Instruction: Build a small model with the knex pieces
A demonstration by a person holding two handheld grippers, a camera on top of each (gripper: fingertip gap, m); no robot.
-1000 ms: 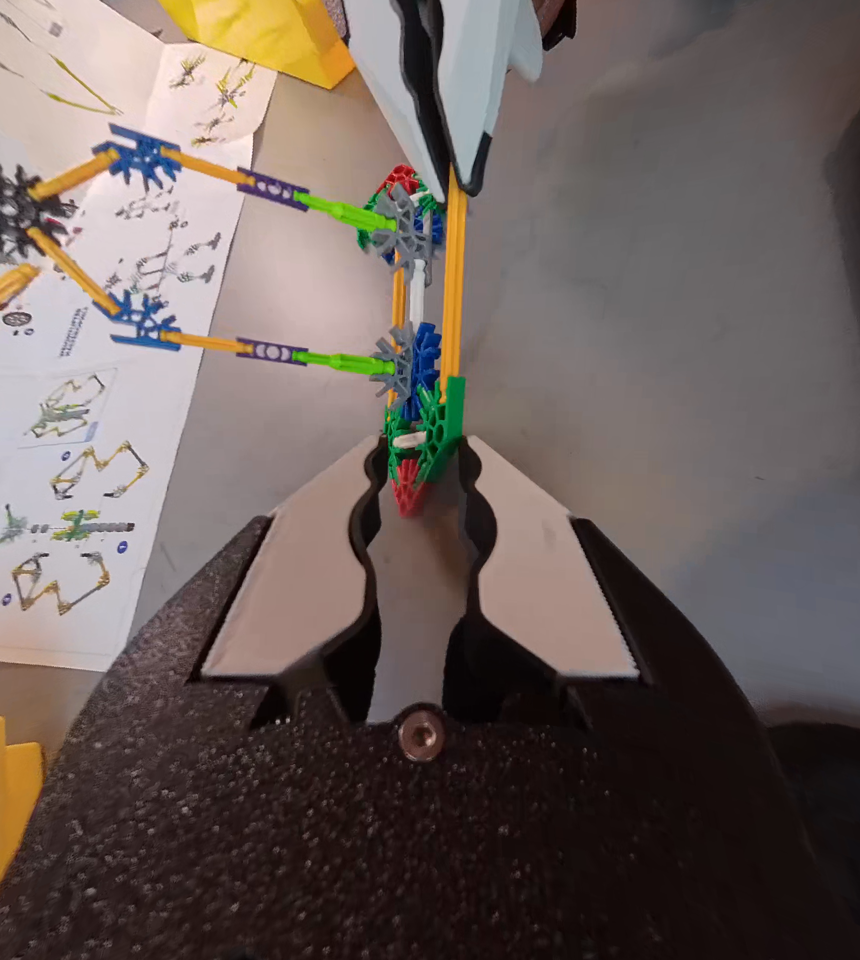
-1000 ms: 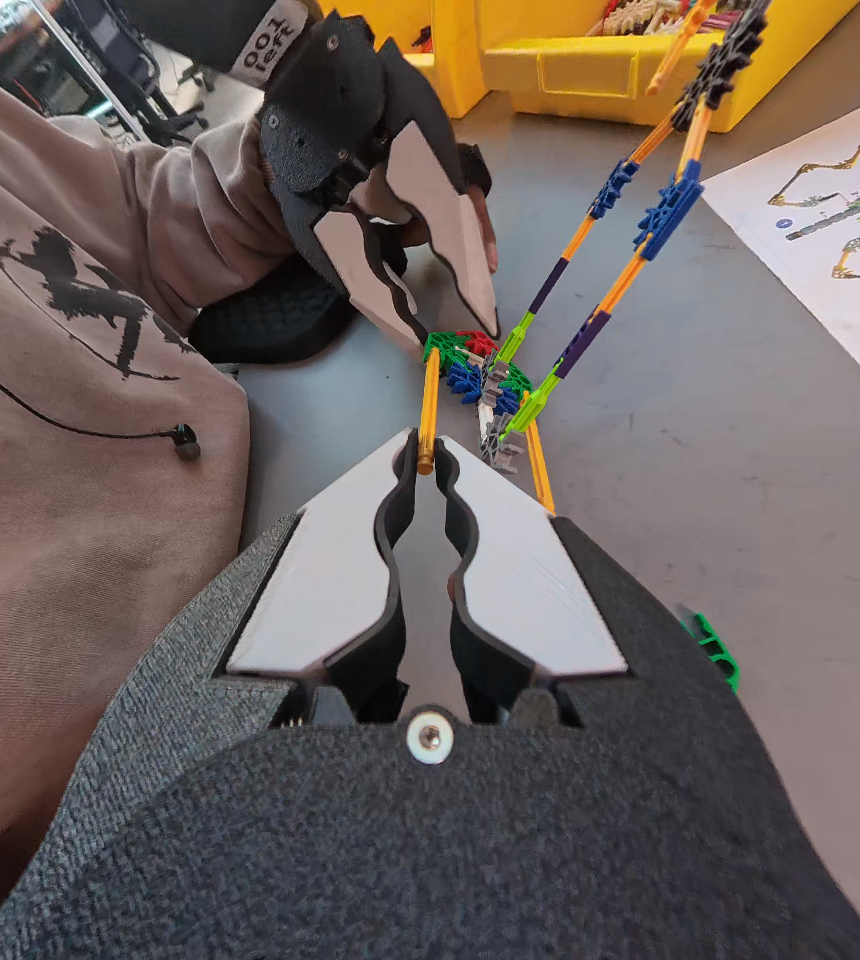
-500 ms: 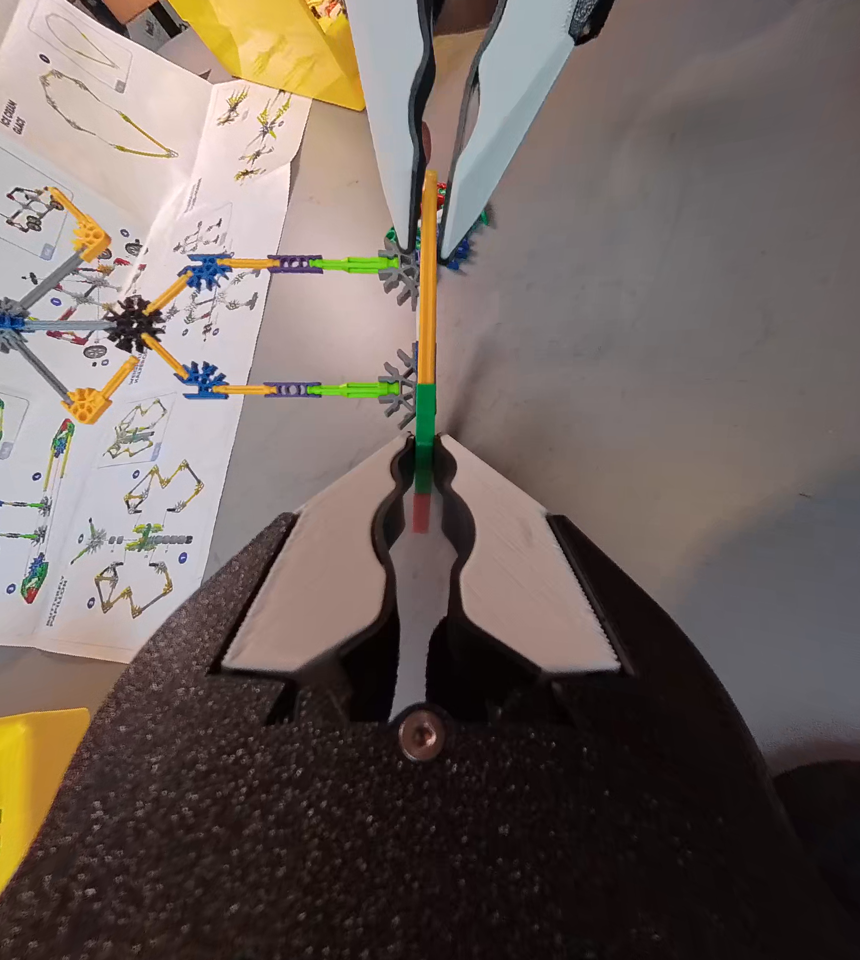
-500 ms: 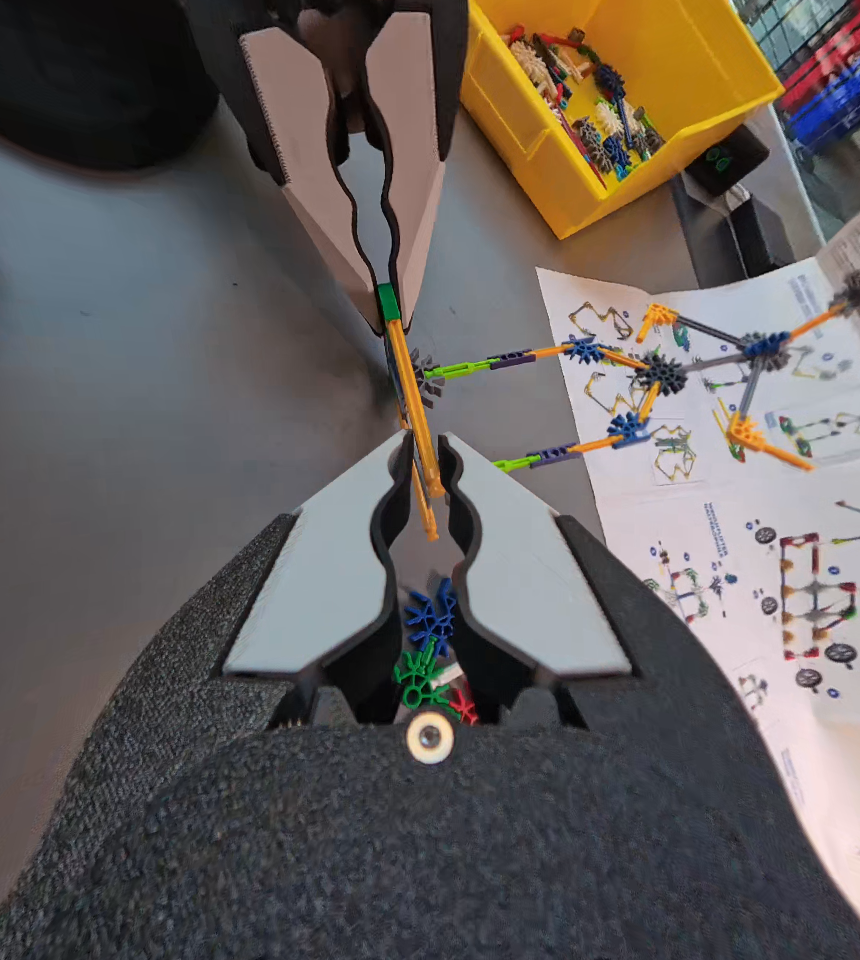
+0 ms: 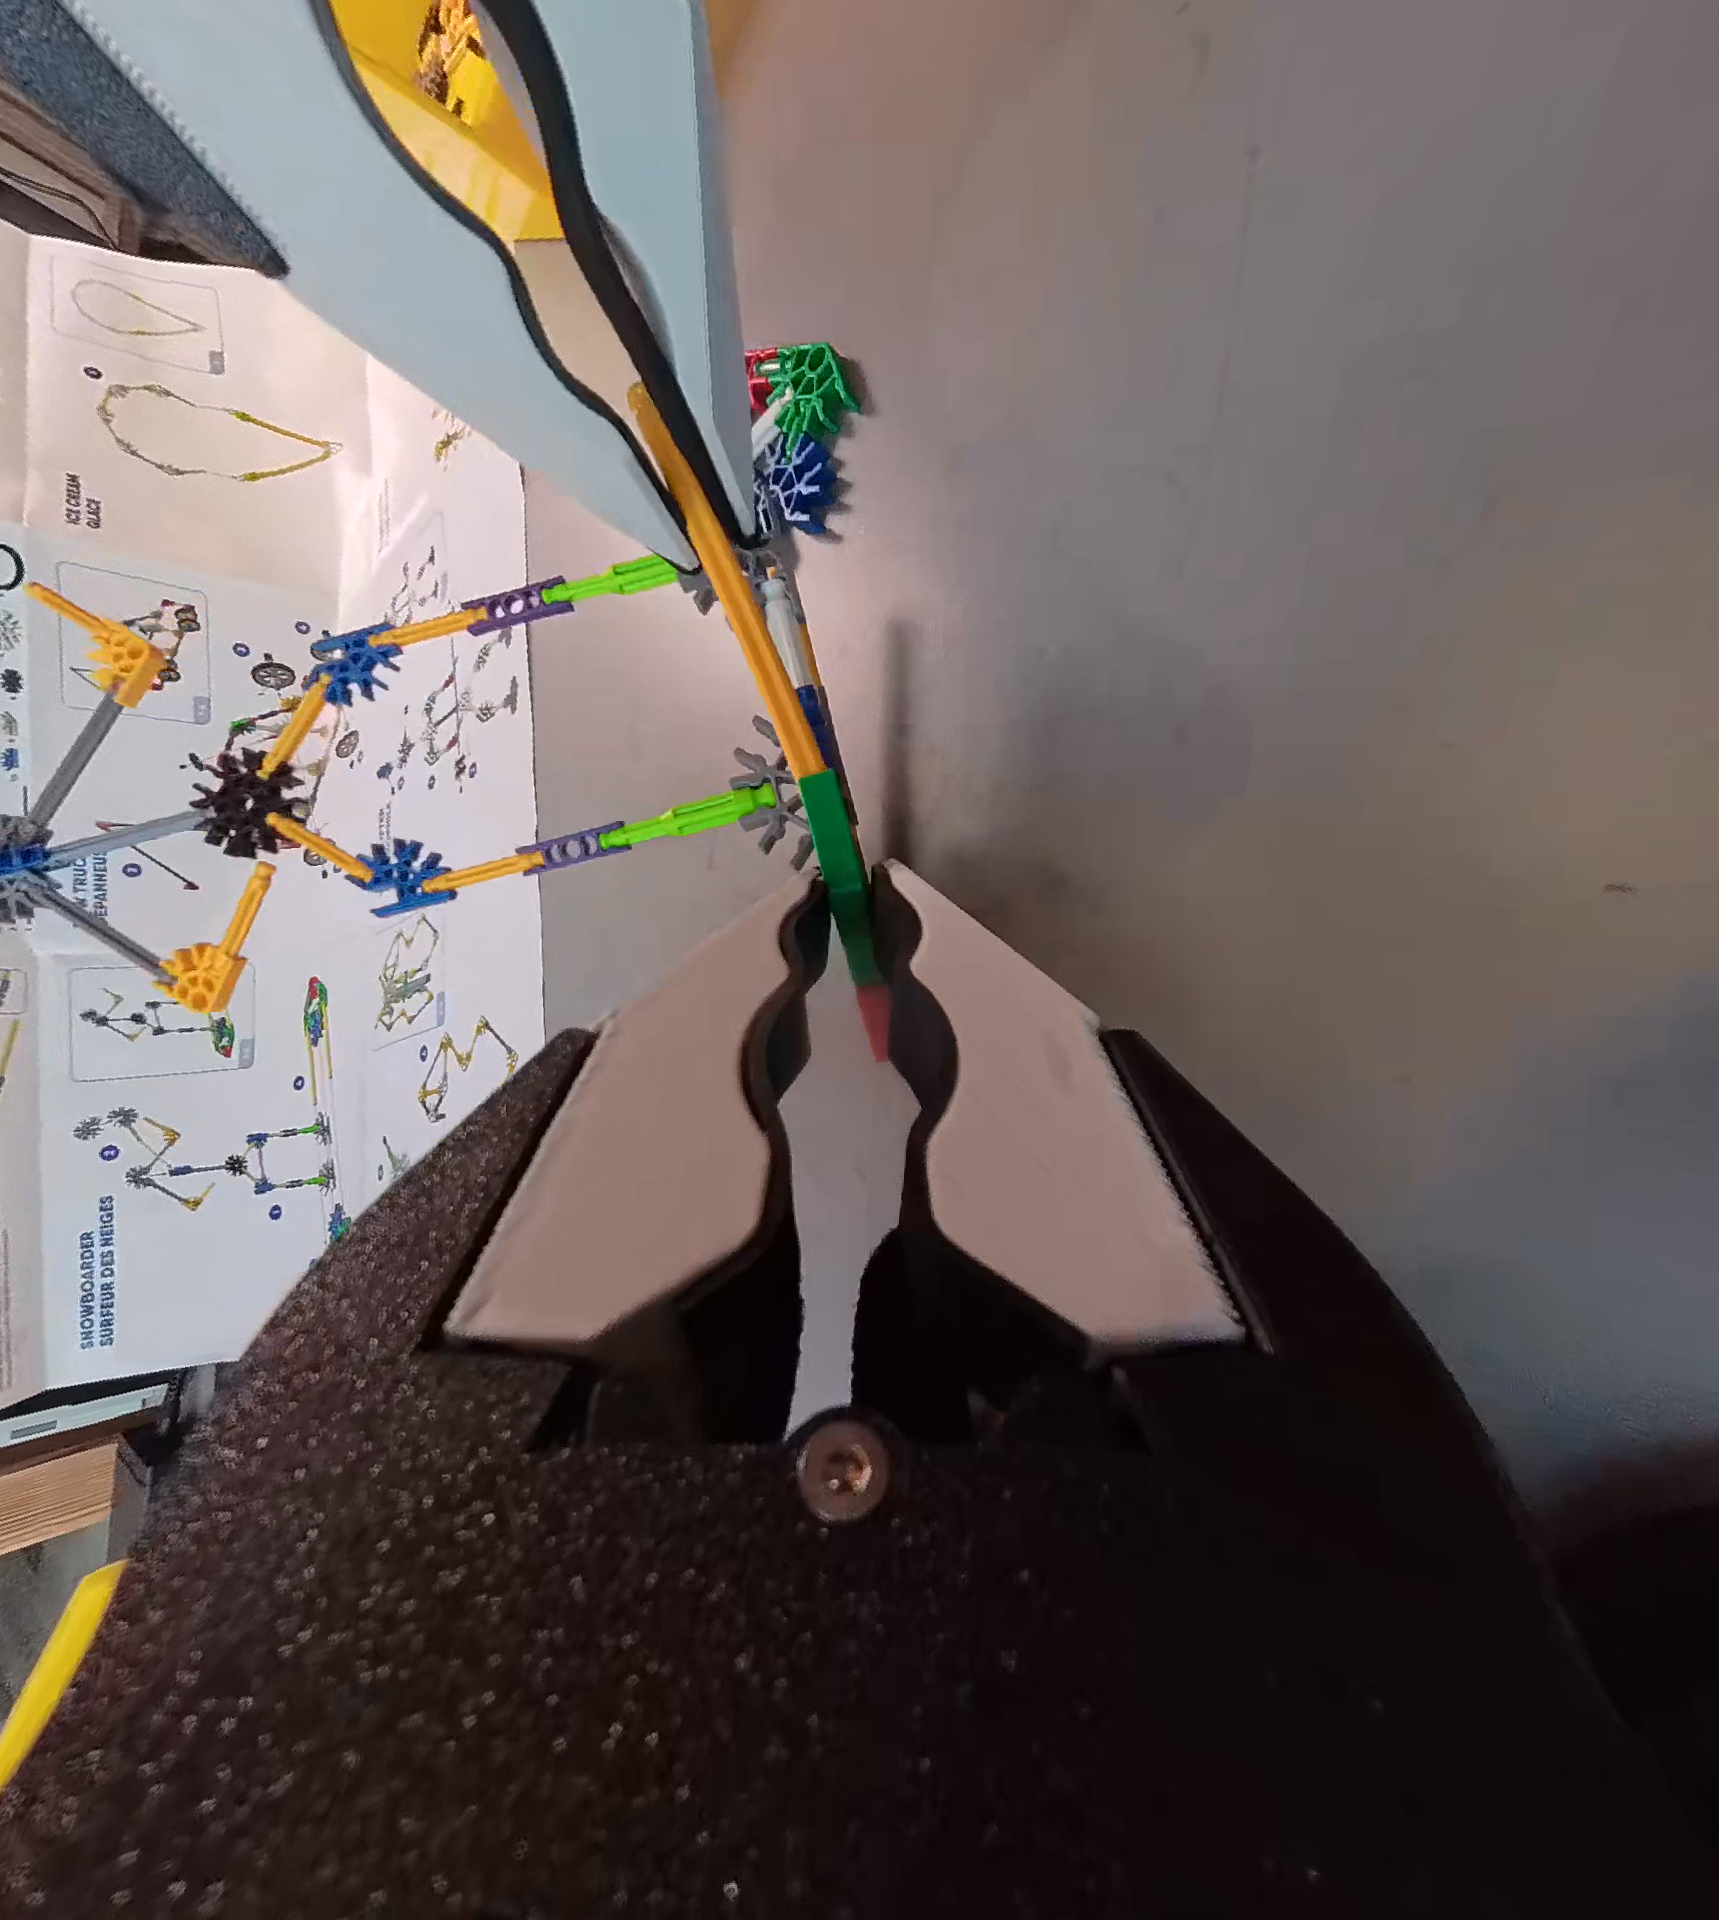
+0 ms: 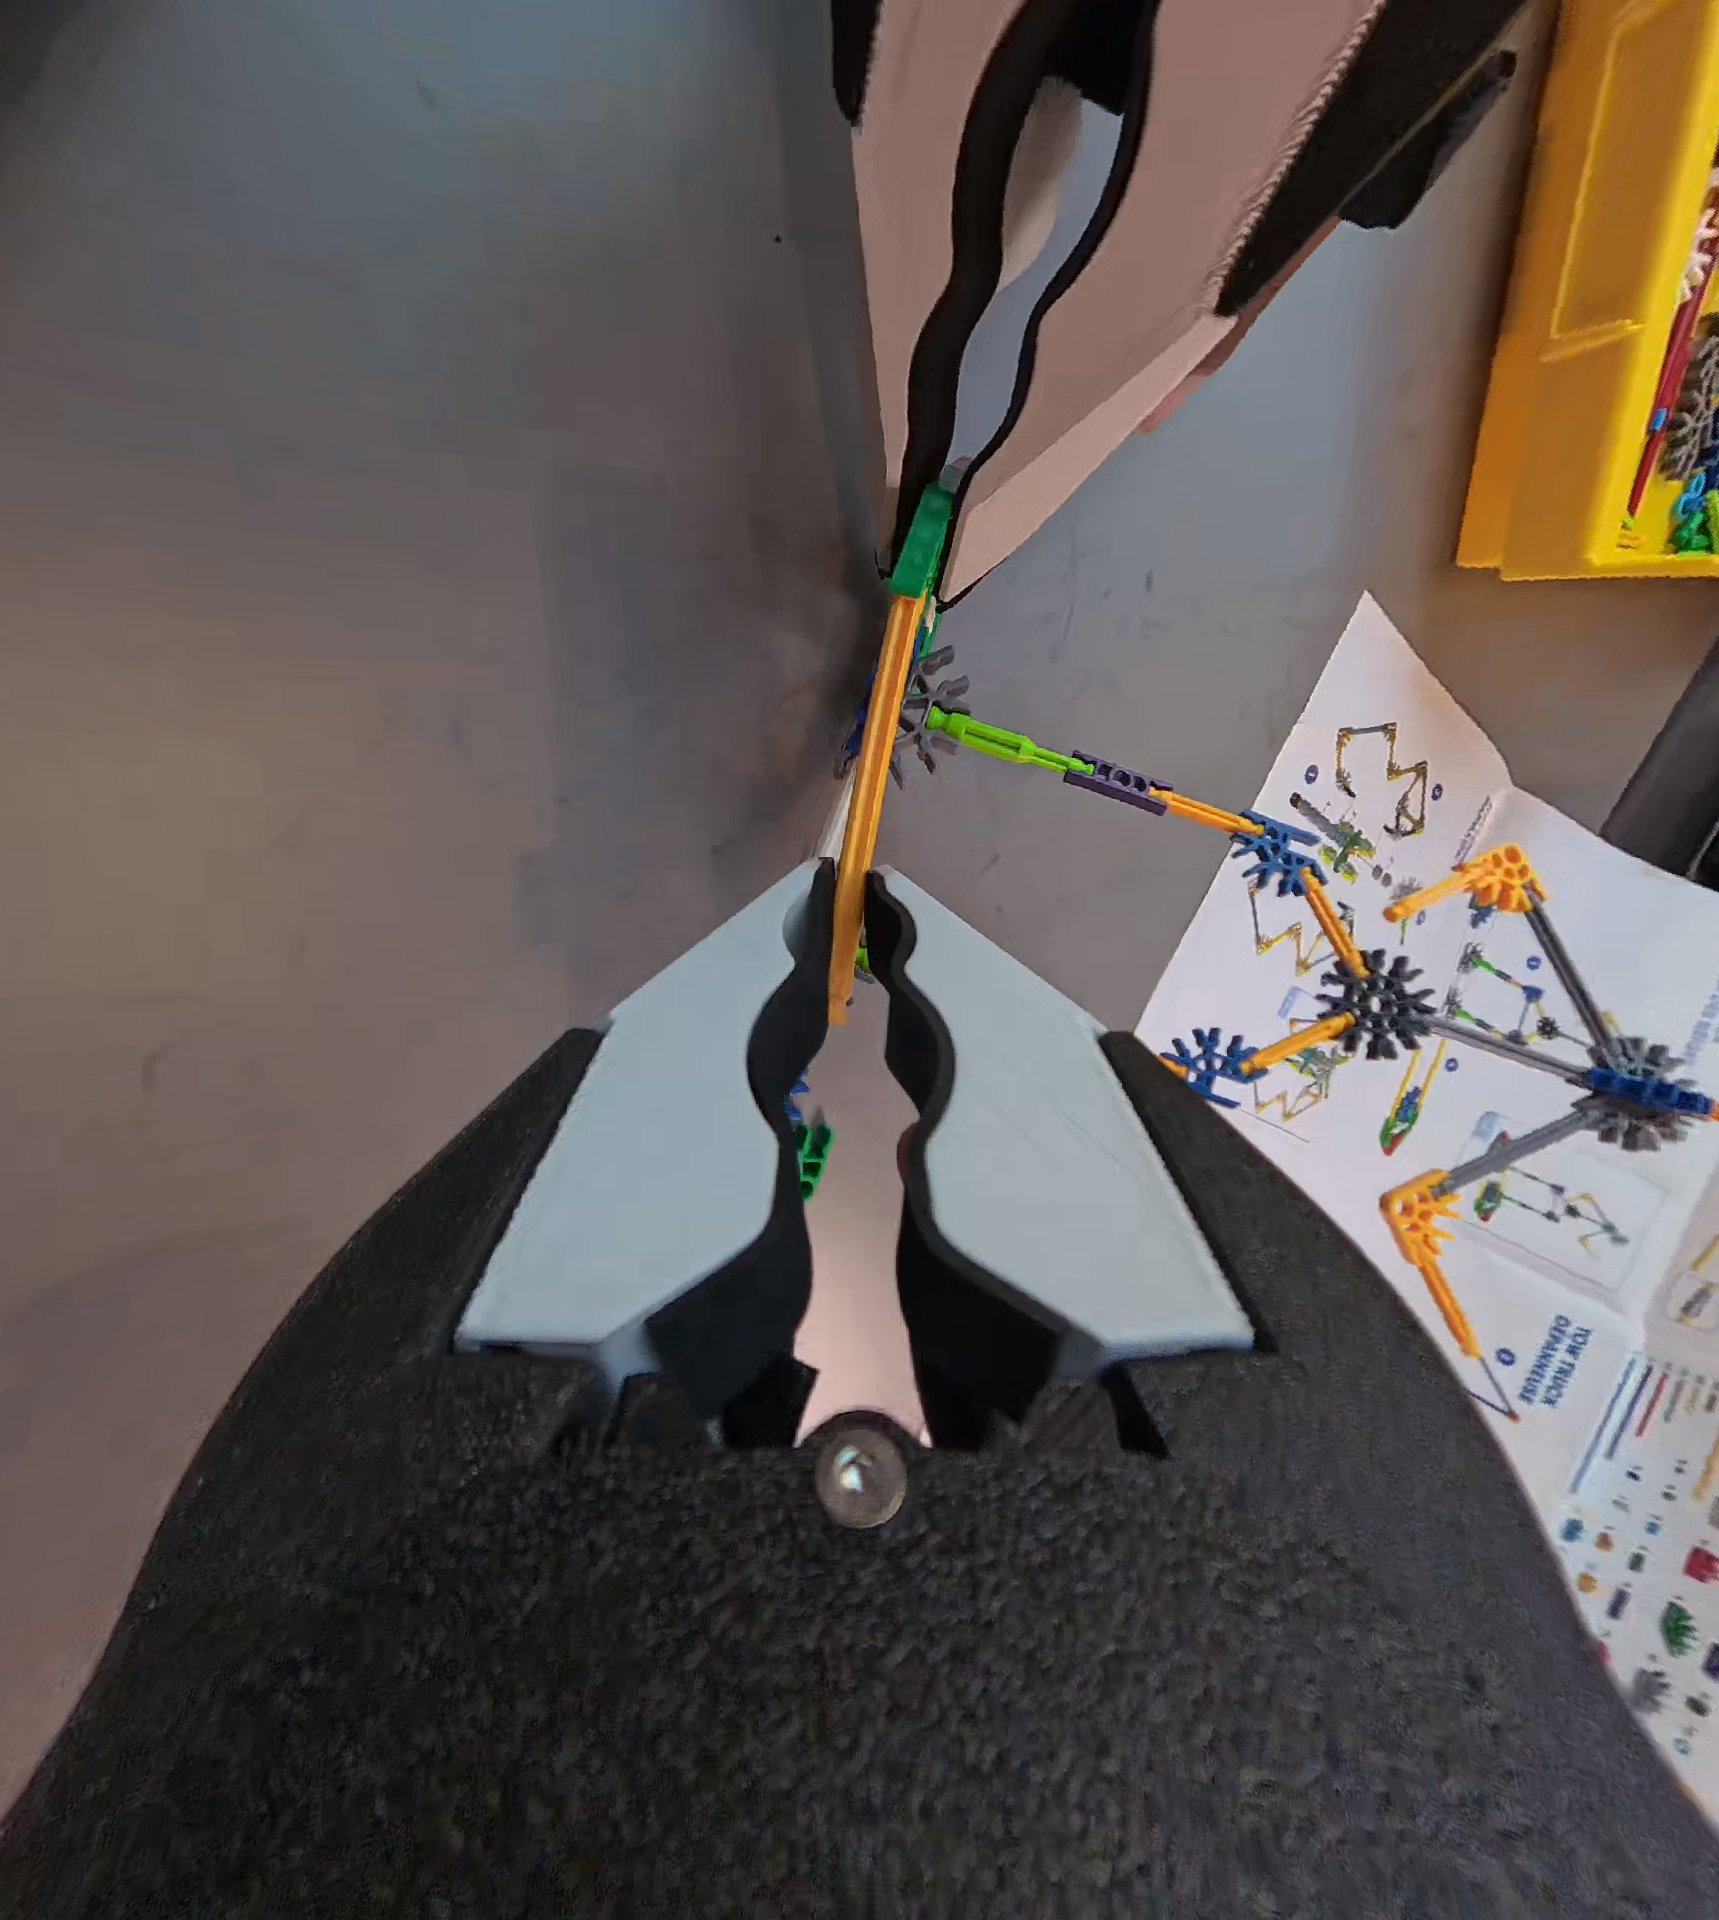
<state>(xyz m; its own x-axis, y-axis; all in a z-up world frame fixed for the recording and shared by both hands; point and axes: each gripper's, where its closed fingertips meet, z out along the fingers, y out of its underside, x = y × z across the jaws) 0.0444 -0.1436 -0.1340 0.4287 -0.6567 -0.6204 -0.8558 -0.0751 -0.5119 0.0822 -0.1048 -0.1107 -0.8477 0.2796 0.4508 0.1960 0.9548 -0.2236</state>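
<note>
With both tongs clamped, we are holding the orange rod (image 6: 865,800): left gripper (image 5: 850,894) pinching its green connector (image 5: 834,842), right gripper (image 6: 847,883) the free end, keeping the toy frame (image 5: 387,748) steady above the tabletop (image 5: 1354,520).

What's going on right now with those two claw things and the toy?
Left gripper shut on green connector. Right gripper shut on orange rod. Toy frame juts sideways over instruction sheet. Nothing blocking jaws.

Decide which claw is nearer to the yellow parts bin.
Right. The right claw grips the orange rod at the end towards the yellow bin; the left claw grips the green connector at the far end.
</note>
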